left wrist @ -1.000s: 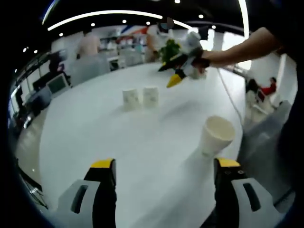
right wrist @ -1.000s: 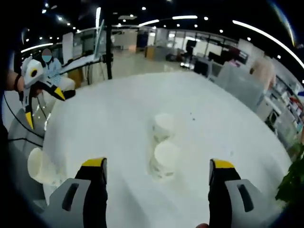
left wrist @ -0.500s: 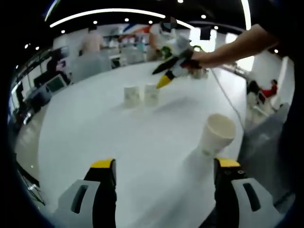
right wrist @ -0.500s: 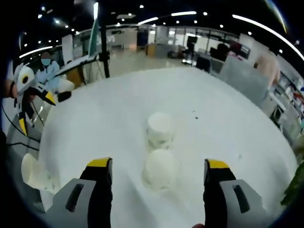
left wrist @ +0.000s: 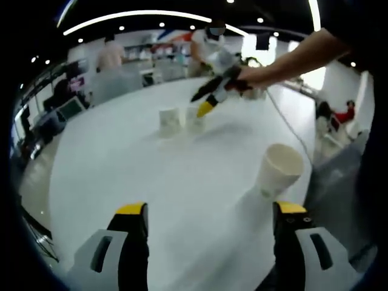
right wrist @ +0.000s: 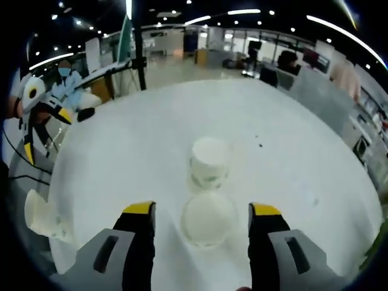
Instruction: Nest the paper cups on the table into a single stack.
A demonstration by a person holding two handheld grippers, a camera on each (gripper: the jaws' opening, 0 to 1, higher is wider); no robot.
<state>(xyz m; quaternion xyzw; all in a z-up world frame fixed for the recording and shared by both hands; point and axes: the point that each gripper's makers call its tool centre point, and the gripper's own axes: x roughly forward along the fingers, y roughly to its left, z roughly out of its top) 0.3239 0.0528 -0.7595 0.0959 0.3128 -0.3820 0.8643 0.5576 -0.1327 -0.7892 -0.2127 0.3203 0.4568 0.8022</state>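
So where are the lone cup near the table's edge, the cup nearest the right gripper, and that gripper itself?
Lone cup [left wrist: 277, 171], left gripper view, on its side wall.
Near cup [right wrist: 209, 218], right gripper view, on its open mouth.
Right gripper [right wrist: 202, 210], right gripper view, midway between its yellow tips.

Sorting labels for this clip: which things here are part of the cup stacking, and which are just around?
Job: near cup, far cup, edge cup, right tongs, open around the near cup; left tongs, open.

Around: table, cable, monitor.
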